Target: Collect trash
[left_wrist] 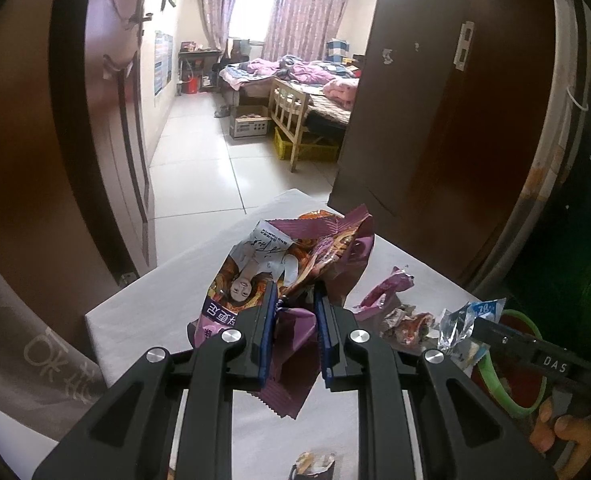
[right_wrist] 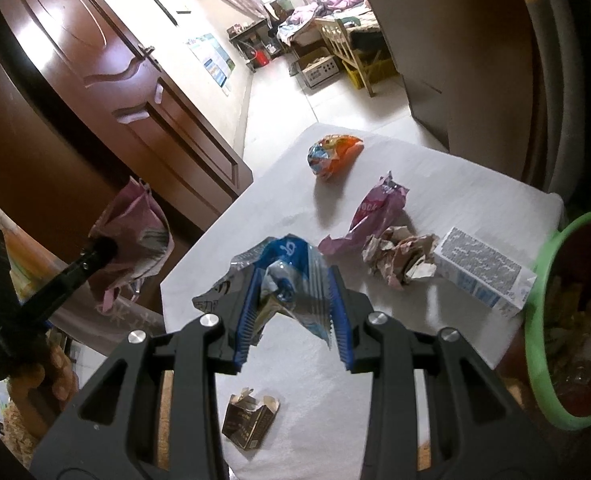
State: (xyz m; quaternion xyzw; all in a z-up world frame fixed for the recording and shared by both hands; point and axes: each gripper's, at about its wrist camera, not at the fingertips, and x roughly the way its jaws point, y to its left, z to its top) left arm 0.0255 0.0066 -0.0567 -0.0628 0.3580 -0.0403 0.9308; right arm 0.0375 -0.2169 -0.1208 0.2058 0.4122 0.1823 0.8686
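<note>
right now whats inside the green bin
The green bin holds yellowish scraps and clear crumpled wrappers against its red inside. Anything deeper is covered, and its far side runs out of view.

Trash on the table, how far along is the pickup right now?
Done: the green-rimmed bin already holds some scraps. In hand: the left gripper is shut on a purple snack bag, the right gripper on a blue wrapper, both off the table. Left: an orange wrapper, pink wrapper, crumpled paper, carton and small brown packet.
</note>
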